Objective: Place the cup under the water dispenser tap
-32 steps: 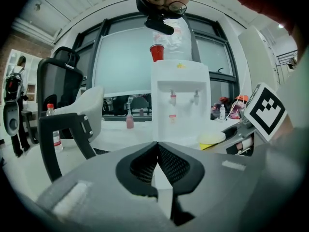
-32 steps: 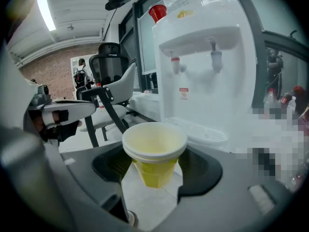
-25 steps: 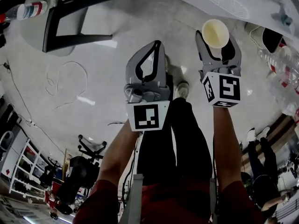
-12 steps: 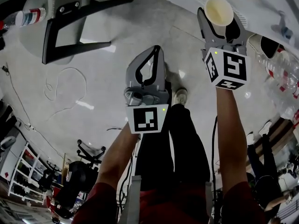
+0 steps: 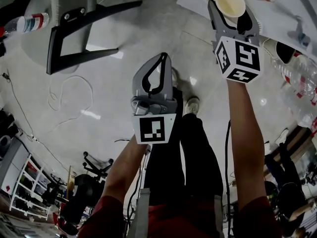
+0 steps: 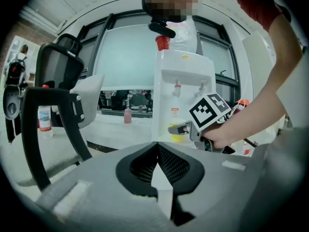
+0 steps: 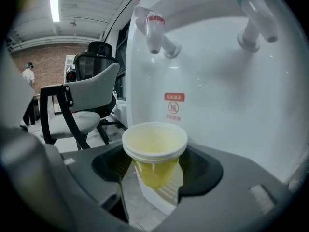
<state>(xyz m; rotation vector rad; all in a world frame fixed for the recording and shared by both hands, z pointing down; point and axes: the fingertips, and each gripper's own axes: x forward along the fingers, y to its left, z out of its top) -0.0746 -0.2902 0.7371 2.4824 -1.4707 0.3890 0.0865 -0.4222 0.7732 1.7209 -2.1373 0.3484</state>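
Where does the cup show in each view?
Head view: cup at top right, between the right gripper's jaws.
Left gripper view: cup right of centre, small and yellow, in front of the dispenser.
Right gripper view: cup at centre, held in the jaws, with the dispenser behind it.
Shared landmark: the chair, on the left in all three.

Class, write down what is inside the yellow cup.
The cup looks empty: the head view shows only its pale inner wall and bottom. The right gripper covers its lower outside.
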